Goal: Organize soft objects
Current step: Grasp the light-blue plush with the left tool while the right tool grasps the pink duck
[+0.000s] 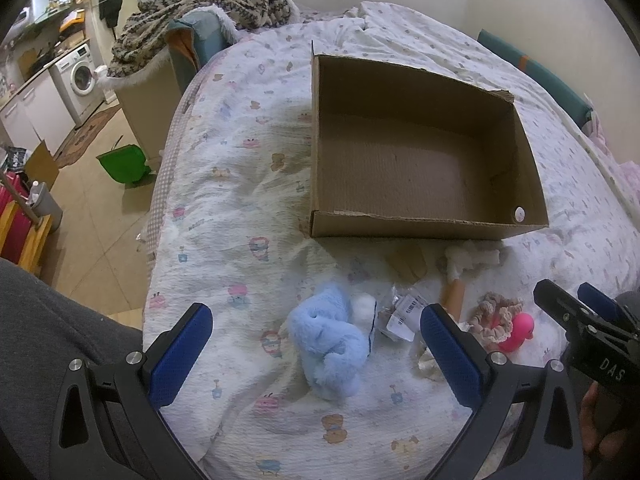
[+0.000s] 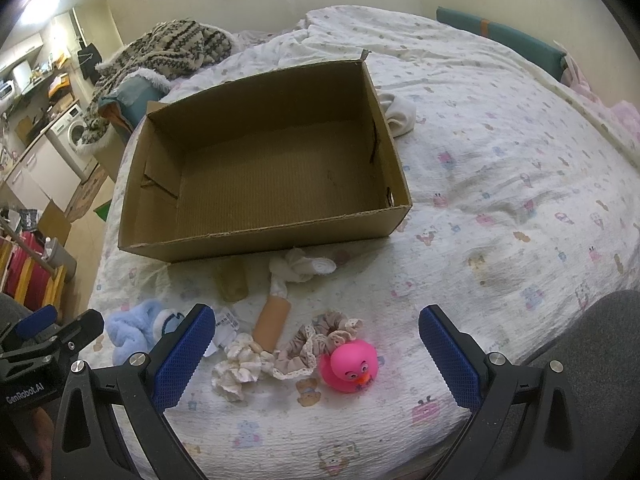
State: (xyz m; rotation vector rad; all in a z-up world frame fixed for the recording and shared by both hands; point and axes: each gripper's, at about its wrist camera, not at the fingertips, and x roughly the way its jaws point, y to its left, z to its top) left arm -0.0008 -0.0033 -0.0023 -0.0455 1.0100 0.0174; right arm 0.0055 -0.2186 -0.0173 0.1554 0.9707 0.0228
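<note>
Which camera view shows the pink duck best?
The right wrist view: the whole pink duck lies unobstructed, face visible. In the left wrist view, pink duck sits near the edge, partly behind the scrunchie.

At upper left I see a washing machine (image 1: 82, 74), a patterned blanket (image 1: 208, 4), and a green bin (image 1: 122, 162) on the floor.

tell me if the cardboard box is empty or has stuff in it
Empty. Both wrist views show the cardboard box with a bare floor; the blue fluffy item and pink duck lie outside on the bed.
</note>
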